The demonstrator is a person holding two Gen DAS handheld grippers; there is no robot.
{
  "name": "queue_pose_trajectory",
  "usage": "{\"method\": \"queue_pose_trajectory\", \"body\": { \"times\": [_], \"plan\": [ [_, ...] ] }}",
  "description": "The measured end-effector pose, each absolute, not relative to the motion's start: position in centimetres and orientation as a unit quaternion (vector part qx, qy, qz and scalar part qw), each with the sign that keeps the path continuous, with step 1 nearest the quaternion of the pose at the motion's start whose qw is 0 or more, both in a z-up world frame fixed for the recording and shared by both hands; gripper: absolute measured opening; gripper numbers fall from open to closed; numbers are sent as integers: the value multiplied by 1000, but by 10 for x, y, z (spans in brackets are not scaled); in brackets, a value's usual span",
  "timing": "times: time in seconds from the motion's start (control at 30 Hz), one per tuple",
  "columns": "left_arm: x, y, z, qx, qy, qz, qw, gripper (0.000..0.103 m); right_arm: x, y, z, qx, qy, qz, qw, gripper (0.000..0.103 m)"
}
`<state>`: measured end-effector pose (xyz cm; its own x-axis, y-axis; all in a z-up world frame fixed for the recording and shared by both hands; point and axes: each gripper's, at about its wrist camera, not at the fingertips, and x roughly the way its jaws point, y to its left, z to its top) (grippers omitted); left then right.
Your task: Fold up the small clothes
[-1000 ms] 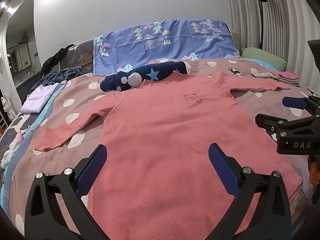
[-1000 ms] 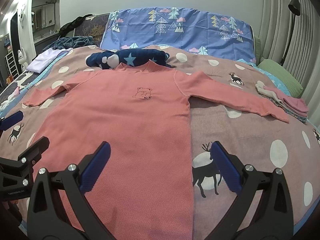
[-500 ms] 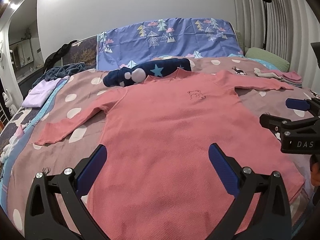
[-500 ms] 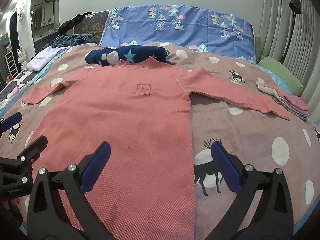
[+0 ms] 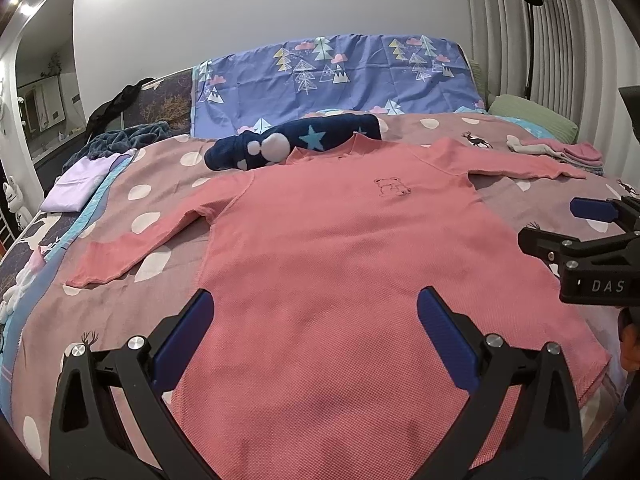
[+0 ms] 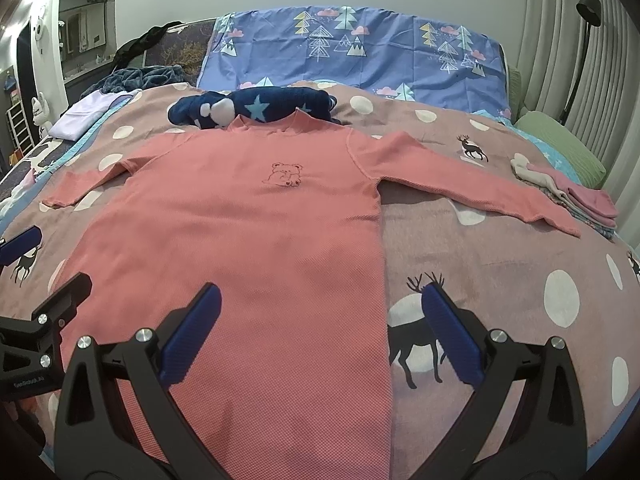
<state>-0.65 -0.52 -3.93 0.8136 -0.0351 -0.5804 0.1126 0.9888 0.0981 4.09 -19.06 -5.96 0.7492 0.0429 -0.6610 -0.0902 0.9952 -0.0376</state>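
A pink long-sleeved top [image 5: 344, 240] [image 6: 248, 232] with a small bear print lies flat, face up, on the bed, both sleeves spread out to the sides. My left gripper [image 5: 314, 316] hovers open over its lower hem area, holding nothing. My right gripper [image 6: 320, 312] is open too, above the garment's lower right edge. From the left wrist view the right gripper [image 5: 560, 228] shows at the right side; in the right wrist view the left gripper [image 6: 40, 268] appears at the left edge.
A navy star-patterned garment [image 5: 296, 140] lies just beyond the collar. Folded pink and beige clothes [image 6: 568, 188] sit at the right, a folded lilac piece [image 5: 80, 184] at the left. A blue tree-print cover [image 6: 352, 52] stands at the bed's head, with a green pillow [image 6: 560, 148] beside it.
Both grippers have shifted slightly; the view pulled back a little from the top. The garment lies unchanged and both grippers stay open.
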Motion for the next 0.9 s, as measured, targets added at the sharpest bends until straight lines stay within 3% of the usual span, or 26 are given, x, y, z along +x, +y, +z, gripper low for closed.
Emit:
{"method": "queue_pose_trajectory", "body": {
  "times": [0.63, 0.8, 0.9],
  "plan": [
    [0, 8, -46, 42, 306, -38, 950, 98, 51, -192, -68, -33, 367, 27, 929, 101],
    [8, 31, -47, 7, 302, -33, 953, 77, 56, -193, -71, -33, 371, 24, 928, 101],
    [23, 66, -48, -70, 314, -36, 946, 62, 59, -193, -72, -37, 371, 22, 927, 101]
  ]
}}
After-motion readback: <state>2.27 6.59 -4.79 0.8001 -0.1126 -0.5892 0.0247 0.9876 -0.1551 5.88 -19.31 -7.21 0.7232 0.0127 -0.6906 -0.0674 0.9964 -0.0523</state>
